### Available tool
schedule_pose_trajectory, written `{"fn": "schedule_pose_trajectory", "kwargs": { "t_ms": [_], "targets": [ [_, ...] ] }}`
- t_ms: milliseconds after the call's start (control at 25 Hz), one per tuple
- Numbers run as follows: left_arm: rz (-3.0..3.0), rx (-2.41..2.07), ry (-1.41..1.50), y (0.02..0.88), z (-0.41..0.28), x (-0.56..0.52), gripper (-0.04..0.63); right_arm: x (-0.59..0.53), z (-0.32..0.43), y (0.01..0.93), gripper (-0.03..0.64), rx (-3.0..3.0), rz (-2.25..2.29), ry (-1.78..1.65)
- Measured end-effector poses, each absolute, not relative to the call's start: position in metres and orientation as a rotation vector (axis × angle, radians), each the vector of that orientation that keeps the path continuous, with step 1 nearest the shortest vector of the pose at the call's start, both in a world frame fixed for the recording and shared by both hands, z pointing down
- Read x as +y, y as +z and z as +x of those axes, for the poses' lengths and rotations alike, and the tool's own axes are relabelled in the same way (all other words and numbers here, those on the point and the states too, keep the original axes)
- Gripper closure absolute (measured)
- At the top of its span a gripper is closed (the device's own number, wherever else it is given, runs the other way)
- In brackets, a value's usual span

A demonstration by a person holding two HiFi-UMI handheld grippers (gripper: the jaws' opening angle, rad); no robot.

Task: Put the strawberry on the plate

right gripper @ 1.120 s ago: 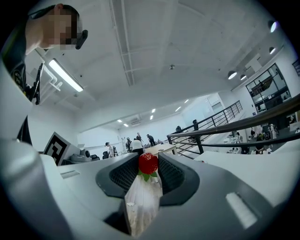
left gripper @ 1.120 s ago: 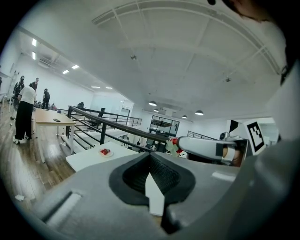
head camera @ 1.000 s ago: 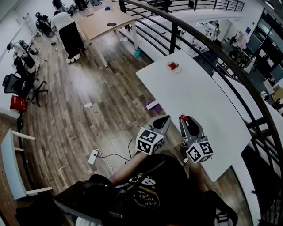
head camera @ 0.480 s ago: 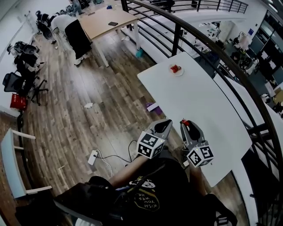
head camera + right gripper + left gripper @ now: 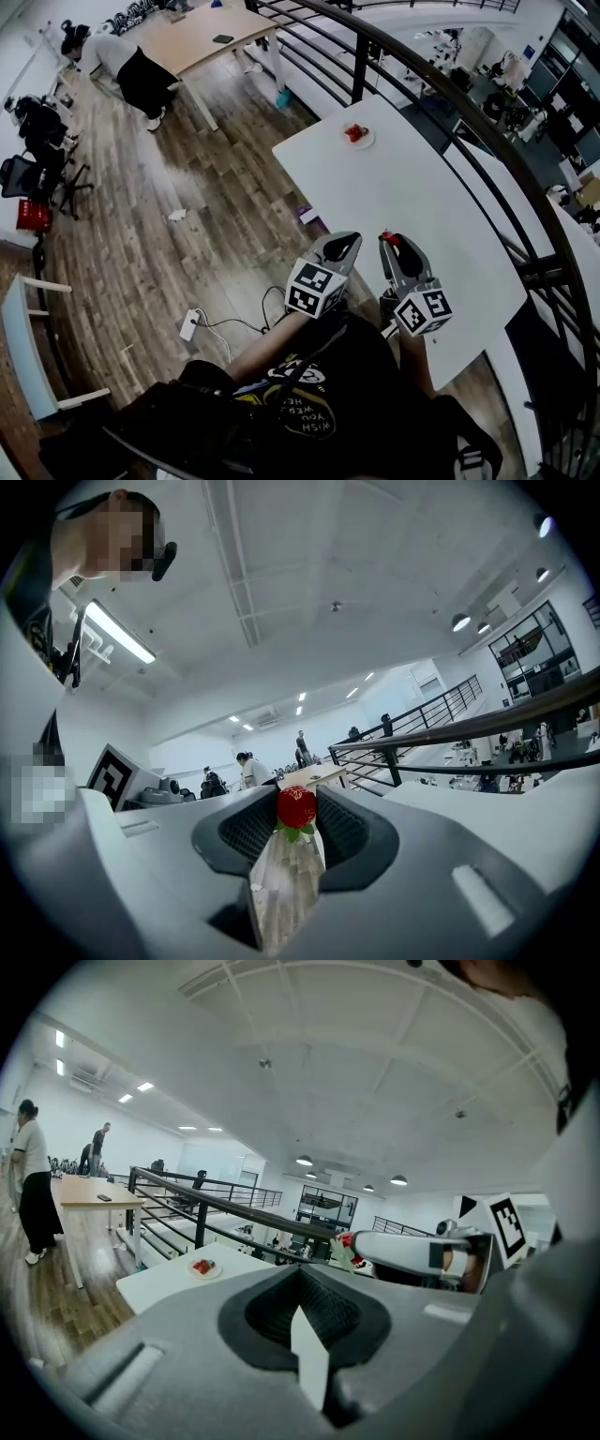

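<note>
At the near end of a smooth white table (image 5: 412,197), the right gripper (image 5: 394,246) holds the strawberry (image 5: 391,239) at its tips. The right gripper view shows the fruit pinched between the two dark, ribbed pads. It is a plump red berry with a pitted skin, and its green leaves point down toward the camera. The pads press on its left and right flanks, and the top of the berry stands just clear of the fingertips. The gripper shells are matt grey plastic, each bearing a cube with black-and-white square markers.

The left gripper (image 5: 343,246) hangs just beside the right one, slightly to its left. Its jaws have their tips meeting, so only a thin wedge of light shows between the ribbed pads, and nothing is in them.

The plate (image 5: 359,137) is small, round and white, with something red on it. It sits at the far end of the table, well apart from the held strawberry. A dark metal railing (image 5: 441,84) curves along the table's far side, and the floor (image 5: 141,234) to the left is grey-brown wood plank.
</note>
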State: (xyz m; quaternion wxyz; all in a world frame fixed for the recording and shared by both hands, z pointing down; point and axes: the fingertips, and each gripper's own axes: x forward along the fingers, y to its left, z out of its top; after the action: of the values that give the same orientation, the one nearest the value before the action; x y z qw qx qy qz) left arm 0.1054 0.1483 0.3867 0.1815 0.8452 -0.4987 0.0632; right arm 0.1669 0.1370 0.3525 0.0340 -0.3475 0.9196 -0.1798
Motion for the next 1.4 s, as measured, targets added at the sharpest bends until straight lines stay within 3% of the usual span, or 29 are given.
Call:
{"fn": "schedule_pose_trajectory", "kwargs": {
  "t_ms": [720, 1400],
  "targets": [
    [2.361, -1.37, 0.181, 0.403, 0.114, 0.096, 0.594, 0.085, 0.171, 0.366, 0.486, 2.828, -1.069, -0.612],
    [2.355, -1.398, 0.14, 0.391, 0.026, 0.055, 0.594, 0.047, 0.09, 0.368, 0.486, 2.864, -1.073, -0.607]
  ]
}}
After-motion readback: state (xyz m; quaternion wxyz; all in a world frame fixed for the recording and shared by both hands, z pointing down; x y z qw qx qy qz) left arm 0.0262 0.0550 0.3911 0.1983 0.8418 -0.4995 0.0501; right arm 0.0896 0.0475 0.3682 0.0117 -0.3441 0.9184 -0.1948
